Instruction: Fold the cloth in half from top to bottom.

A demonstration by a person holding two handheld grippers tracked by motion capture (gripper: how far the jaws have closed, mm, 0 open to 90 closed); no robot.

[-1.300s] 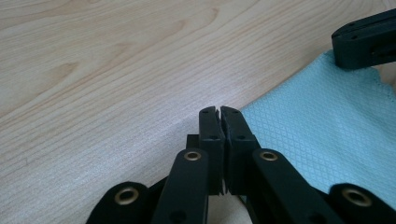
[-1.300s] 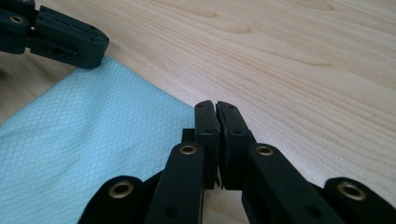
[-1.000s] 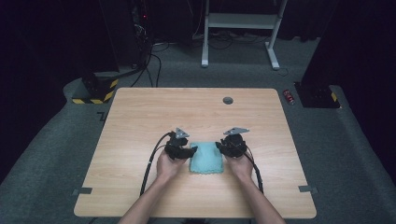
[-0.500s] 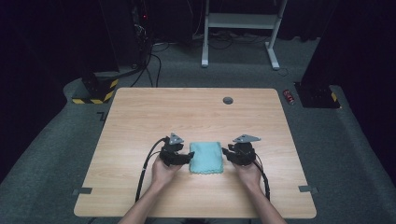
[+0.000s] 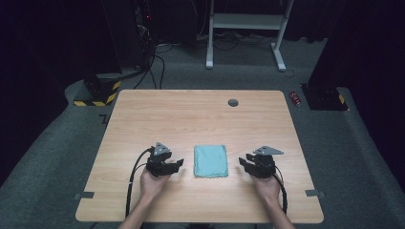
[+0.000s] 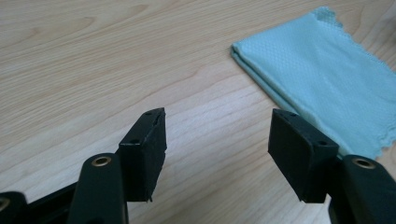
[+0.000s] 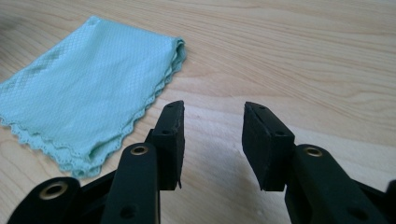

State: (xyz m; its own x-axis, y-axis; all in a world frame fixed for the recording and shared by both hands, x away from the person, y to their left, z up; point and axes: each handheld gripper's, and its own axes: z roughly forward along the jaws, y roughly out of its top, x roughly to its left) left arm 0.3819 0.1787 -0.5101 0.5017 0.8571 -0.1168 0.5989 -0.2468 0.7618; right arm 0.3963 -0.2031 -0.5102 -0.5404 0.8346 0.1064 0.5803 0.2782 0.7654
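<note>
The wooden table (image 5: 143,114) is being seen from above, and the folded turquoise cloth (image 5: 210,161) is lying flat on it, between the two tools and touching neither. Its long axis is running away from the person, so one long side is being offered to each hand. From the left gripper (image 5: 175,165) the cloth is lying to the right and a little forward; in the left gripper view the cloth (image 6: 327,79) is appearing beyond the right-hand jaw, with its folded edge turned toward that tool. From the right gripper (image 5: 244,163) it is lying to the left; in the right gripper view the cloth (image 7: 88,88) is being shown left of the jaws, its scalloped edges facing that tool. Both pairs of jaws have just been opening, and nothing is being held between them: the left gripper (image 6: 217,144) is standing wide, the right gripper (image 7: 212,140) is parted less widely, with only bare wood in the gaps. The left tool is judged slightly nearer to the cloth, though the difference is small. Any coming grasp is judged to require a sideways approach inward to a long edge.
</note>
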